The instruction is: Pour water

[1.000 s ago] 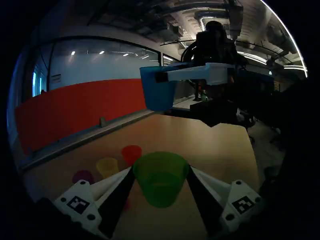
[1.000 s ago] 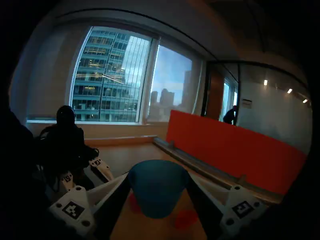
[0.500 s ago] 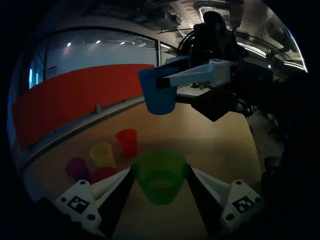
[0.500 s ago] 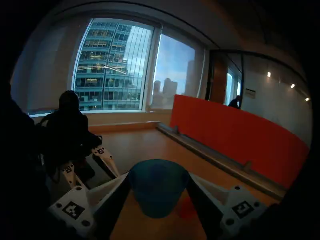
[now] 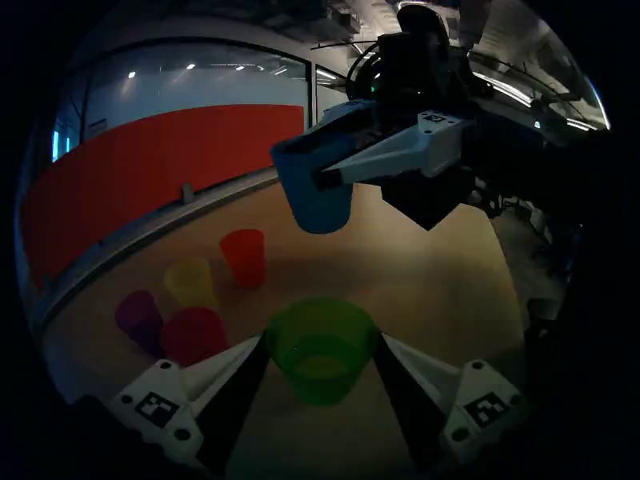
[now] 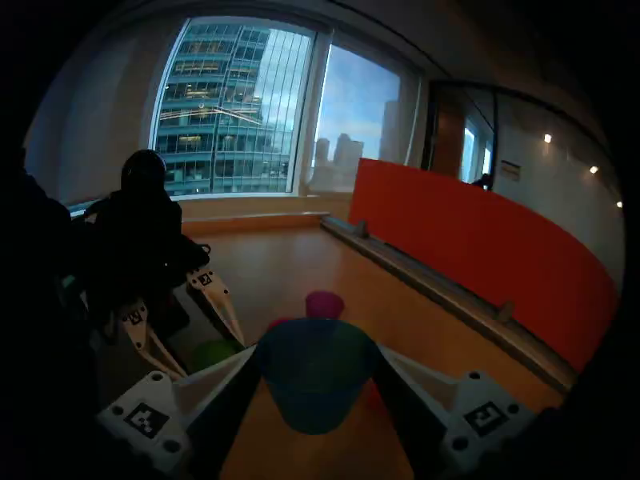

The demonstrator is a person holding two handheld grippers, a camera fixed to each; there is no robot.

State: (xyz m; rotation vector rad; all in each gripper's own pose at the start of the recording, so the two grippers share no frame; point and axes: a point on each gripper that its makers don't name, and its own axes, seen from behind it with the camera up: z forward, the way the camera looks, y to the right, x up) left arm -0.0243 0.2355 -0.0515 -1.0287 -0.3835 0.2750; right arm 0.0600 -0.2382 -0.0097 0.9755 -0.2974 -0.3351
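Nearest, the left tool [image 5: 320,364] was closed on the green cup [image 5: 322,344], down near the tabletop [image 5: 416,272]. Beyond and higher, the right tool [image 5: 324,172] clamped the blue cup [image 5: 312,200], barely tilted. No stream was visible, so pouring apparently hadn't begun.

left gripper view sits low over the table [image 5: 448,280], facing the right gripper [image 5: 316,162] up close; right gripper view faces the windows [image 6: 240,104]; both share table, red partition [image 5: 160,160]
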